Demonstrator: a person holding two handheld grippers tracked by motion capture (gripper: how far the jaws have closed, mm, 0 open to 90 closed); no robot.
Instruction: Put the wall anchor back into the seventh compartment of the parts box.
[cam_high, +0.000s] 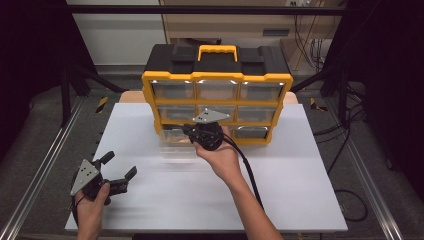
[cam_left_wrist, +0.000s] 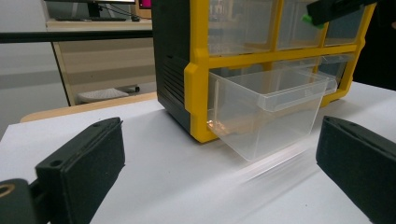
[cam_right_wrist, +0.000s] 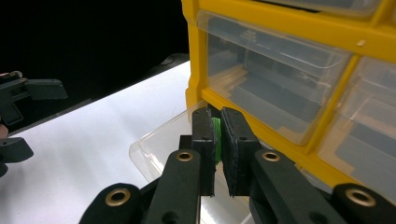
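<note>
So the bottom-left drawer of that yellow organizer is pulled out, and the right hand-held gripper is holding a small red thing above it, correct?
Nearly. The thing is green, not red; the right gripper view shows it pinched in the right hand-held gripper above the pulled-out bottom-left drawer of the yellow organizer.

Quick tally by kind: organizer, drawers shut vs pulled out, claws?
Organizer: 1
Drawers shut: 8
Drawer pulled out: 1
Claws: 2, left claw open, right claw shut on a small green thing
Total: 12
</note>
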